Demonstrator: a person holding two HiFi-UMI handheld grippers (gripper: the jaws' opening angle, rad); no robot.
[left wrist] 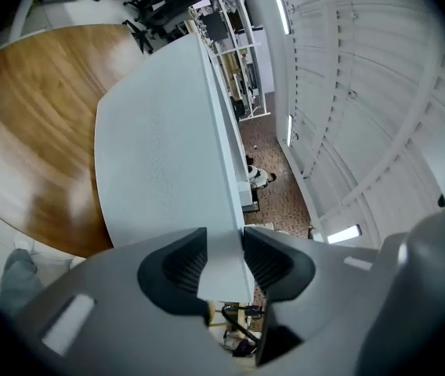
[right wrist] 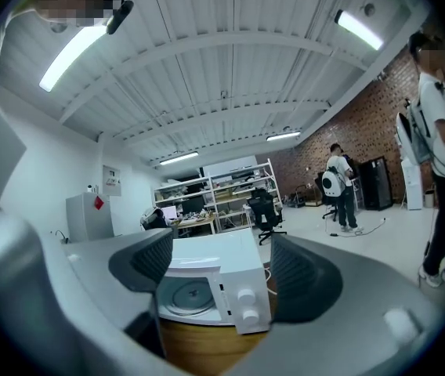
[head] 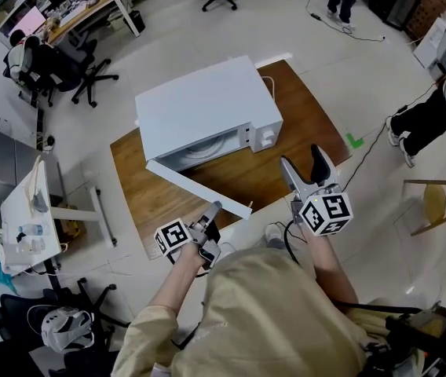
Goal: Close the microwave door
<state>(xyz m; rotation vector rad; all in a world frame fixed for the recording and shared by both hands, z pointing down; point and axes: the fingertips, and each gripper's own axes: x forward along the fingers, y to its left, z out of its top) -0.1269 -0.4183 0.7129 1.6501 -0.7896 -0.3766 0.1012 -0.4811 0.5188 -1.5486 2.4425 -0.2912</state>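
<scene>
The white microwave [head: 207,108] sits on the wooden table [head: 301,116], and its door [head: 195,185] stands wide open, swung out toward six o'clock. The left gripper [head: 212,209] has its jaws clamped on the door's edge (the panel fills the whole gap between them). At about four o'clock from the microwave, the right gripper [head: 308,165] hangs over the table with its jaws apart, holding nothing.
</scene>
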